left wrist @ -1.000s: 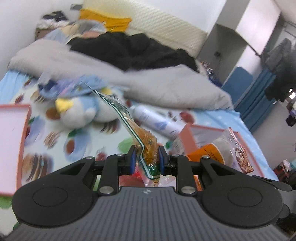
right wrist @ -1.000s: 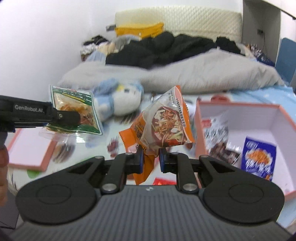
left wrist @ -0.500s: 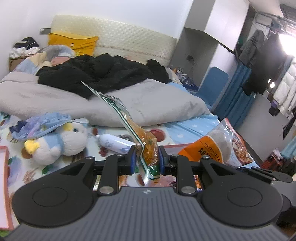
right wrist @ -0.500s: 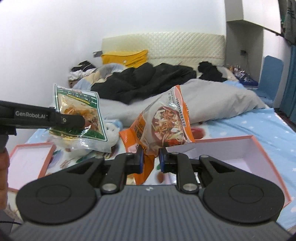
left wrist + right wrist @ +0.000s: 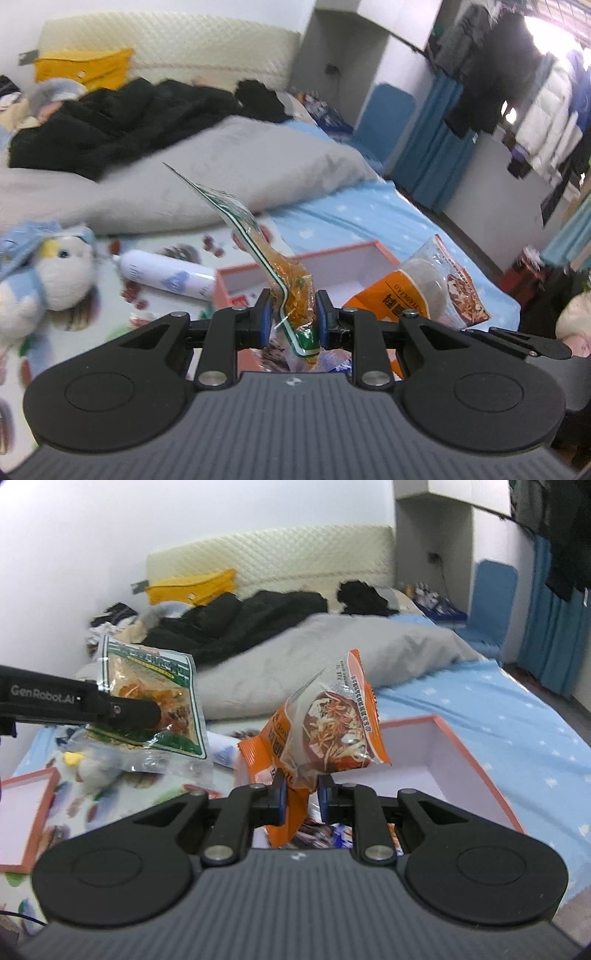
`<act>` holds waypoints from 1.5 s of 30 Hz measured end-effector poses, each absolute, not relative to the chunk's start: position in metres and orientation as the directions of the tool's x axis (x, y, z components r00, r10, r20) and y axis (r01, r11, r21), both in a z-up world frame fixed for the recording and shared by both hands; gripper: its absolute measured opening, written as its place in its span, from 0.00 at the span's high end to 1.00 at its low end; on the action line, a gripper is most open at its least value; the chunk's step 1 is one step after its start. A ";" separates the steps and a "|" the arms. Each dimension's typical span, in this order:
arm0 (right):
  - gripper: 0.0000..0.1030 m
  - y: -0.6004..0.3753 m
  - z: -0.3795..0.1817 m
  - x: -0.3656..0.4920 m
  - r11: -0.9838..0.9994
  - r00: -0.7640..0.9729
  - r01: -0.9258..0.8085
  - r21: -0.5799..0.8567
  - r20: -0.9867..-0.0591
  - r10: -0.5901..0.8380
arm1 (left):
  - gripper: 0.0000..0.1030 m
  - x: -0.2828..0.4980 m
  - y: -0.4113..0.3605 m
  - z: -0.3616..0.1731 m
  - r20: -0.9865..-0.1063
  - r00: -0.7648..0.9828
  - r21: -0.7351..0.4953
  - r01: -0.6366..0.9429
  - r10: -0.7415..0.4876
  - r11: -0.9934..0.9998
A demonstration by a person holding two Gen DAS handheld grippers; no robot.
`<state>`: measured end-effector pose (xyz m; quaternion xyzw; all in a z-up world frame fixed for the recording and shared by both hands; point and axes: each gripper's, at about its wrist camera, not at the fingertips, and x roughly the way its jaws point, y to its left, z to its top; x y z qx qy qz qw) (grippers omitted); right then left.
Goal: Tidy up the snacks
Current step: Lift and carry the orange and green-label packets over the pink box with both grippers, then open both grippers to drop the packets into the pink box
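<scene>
My left gripper [image 5: 290, 316] is shut on a green-edged snack packet [image 5: 258, 258], held edge-on in the air; the packet also shows in the right wrist view [image 5: 155, 705], pinched by the left gripper's fingers [image 5: 129, 712]. My right gripper [image 5: 300, 797] is shut on an orange snack packet [image 5: 332, 727], also held up; it appears in the left wrist view [image 5: 424, 291] at right. An open pink-rimmed box [image 5: 461, 760] lies on the bed beneath and beyond both packets, also seen in the left wrist view [image 5: 332, 258]. Several snack packets [image 5: 332, 834] lie below the right gripper.
A white bottle [image 5: 166, 277] and a plush toy [image 5: 48, 277] lie on the patterned sheet left of the box. A pink-rimmed lid [image 5: 22, 805] lies at far left. A grey duvet [image 5: 221, 166] and black clothes [image 5: 129, 118] cover the bed behind.
Both grippers have risen and tilted up with their packets, and swung right; the box interior with its snacks has dropped mostly out of the right wrist view.
</scene>
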<state>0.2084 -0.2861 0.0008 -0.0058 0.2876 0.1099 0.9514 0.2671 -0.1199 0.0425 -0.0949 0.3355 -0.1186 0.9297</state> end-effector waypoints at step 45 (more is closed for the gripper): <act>0.39 -0.313 -0.010 0.203 0.978 0.797 -0.189 0.091 -0.568 0.207 | 0.36 0.277 -0.134 0.003 -0.658 0.694 -0.262 0.153 -0.292 0.953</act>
